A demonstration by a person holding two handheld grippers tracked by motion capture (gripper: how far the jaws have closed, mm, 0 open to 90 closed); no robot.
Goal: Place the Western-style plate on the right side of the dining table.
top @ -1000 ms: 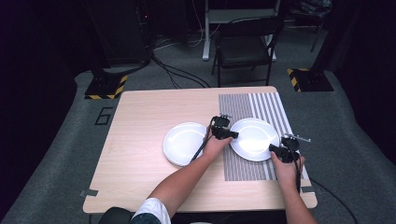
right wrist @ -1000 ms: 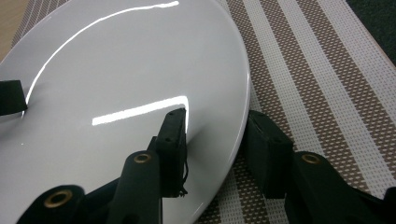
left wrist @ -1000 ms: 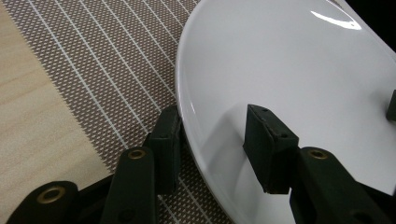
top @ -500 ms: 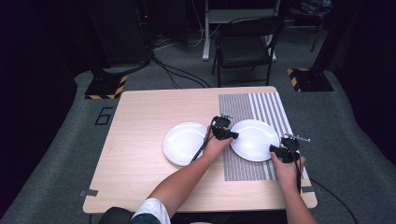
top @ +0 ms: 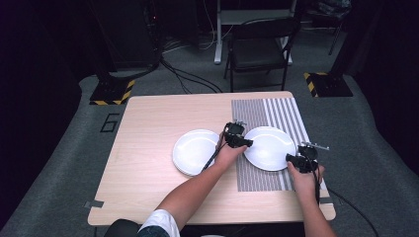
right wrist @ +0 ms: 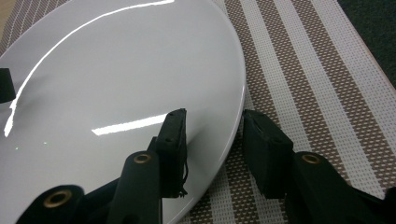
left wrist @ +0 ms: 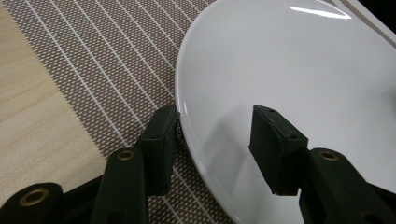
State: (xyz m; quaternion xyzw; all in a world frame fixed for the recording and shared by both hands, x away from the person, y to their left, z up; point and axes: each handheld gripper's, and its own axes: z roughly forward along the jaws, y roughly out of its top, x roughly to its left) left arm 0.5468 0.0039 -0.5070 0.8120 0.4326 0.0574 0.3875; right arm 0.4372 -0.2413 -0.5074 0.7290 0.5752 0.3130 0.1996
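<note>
- Left gripper (left wrist: pixel 215 135) stands with its jaws apart and astride the rim of the white plate (left wrist: pixel 299 70): one jaw sits outside the rim over the striped placemat (left wrist: pixel 93 51), the other over the plate's inner face. The outer jaw looks very close to the rim; I cannot tell whether it touches. Nothing is clamped yet.
- Right gripper (right wrist: pixel 212 140) is likewise spread wide across the opposite edge of the same plate (right wrist: pixel 116 84), one jaw over the white surface, one outside above the placemat (right wrist: pixel 303 60). A gap shows between the outer jaw and the rim, so it holds nothing.
- From above, the plate (top: pixel 269 147) lies between the two grippers, the left one (top: pixel 236 137) at its far-left edge and the right one (top: pixel 301 160) at its near-right edge; both are equally near it.
- Being round, the plate has no long axis; what matters is that the rim runs crosswise between each pair of jaws, ready for a pinch.
- A second white plate (top: pixel 195 150) rests on the bare table (top: pixel 143 148), beyond the left gripper, away from the first.
- Judged from this, closing both pairs would grip the plate for a two-handed lift.
</note>
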